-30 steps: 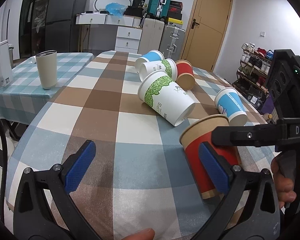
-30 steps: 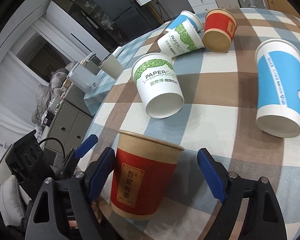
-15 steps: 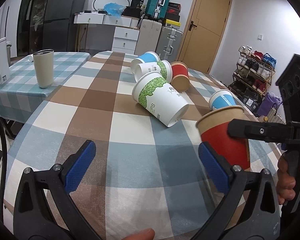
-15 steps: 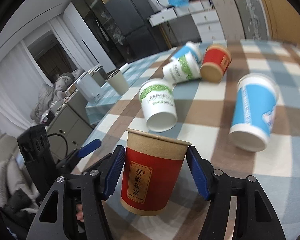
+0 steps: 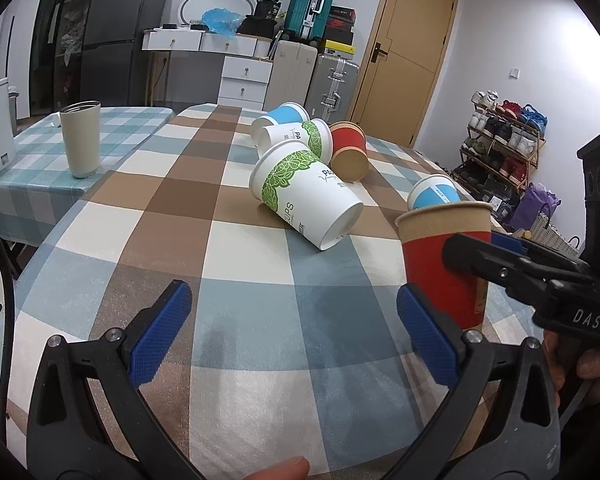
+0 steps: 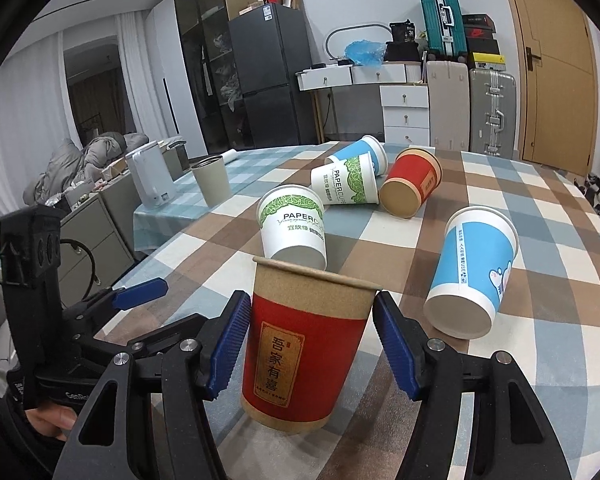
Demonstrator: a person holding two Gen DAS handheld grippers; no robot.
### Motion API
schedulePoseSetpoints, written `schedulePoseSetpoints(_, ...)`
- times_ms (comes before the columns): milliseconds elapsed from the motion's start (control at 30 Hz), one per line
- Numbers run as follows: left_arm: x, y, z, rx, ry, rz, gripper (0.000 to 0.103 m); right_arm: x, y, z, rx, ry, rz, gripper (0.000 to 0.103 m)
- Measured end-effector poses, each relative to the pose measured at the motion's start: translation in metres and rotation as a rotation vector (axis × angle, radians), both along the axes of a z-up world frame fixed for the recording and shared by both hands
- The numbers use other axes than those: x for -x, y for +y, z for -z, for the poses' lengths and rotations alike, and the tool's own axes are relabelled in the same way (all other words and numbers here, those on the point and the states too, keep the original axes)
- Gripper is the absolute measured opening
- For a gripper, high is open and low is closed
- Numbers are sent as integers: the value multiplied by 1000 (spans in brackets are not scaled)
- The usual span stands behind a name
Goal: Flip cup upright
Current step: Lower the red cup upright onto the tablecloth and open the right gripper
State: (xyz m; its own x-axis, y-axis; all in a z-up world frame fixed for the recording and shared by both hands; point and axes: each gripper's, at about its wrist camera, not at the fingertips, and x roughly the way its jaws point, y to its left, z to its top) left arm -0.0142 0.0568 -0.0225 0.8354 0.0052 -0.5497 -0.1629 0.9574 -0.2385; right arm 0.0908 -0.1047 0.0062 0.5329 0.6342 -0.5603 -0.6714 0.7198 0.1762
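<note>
Right gripper (image 6: 310, 344): level, pads clamped on the red paper cup (image 6: 306, 354), mouth up, near table edge (image 6: 520, 408).
Left gripper (image 5: 290, 336): level, spread wide, empty, just left of that cup.
Other cups: green-leaf cup (image 6: 292, 228) and blue cup (image 6: 474, 276) lie tipped behind it; interiors hidden.

Checked cloth (image 5: 148, 208) covers bench, brown, blue, cream squares. Beige tumbler (image 5: 80, 139) upright on second checked bench, left of frame; white kettle (image 6: 150, 178) close beside it. Black fridge (image 6: 270, 76) upper centre of right wrist view. White drawer unit (image 5: 245, 80) against back wall, blue plastic bag (image 5: 220, 23) on top. Teal suitcase (image 5: 310, 3) stacked above silver suitcase (image 5: 334, 87). Wooden door (image 5: 404, 64) upper right. Shoe rack (image 5: 500, 138) at right edge, purple bag (image 5: 534, 208) below it.
</note>
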Motion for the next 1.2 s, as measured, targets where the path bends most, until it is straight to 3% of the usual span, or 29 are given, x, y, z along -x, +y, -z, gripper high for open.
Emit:
schedulePoseSetpoints(600, 8, -12, 2, -20, -18, 49, 102, 44, -26, 12, 42, -73, -140, 63)
schedulePoseSetpoints(700, 12, -19, 2, -37, -32, 68, 102, 44, -31, 15, 26, -69, -137, 72)
schedulePoseSetpoints(767, 15, -22, 2, -46, -43, 80, 102, 44, -38, 15, -3, -78, -127, 92)
schedulePoseSetpoints(867, 19, -25, 0, -50, -63, 93, 102, 46, -49, 11, -49, -110, -113, 99)
schedulePoseSetpoints(1200, 29, -35, -7, -86, -124, 126, 102, 37, -89, 15, -150, -163, -39, 103)
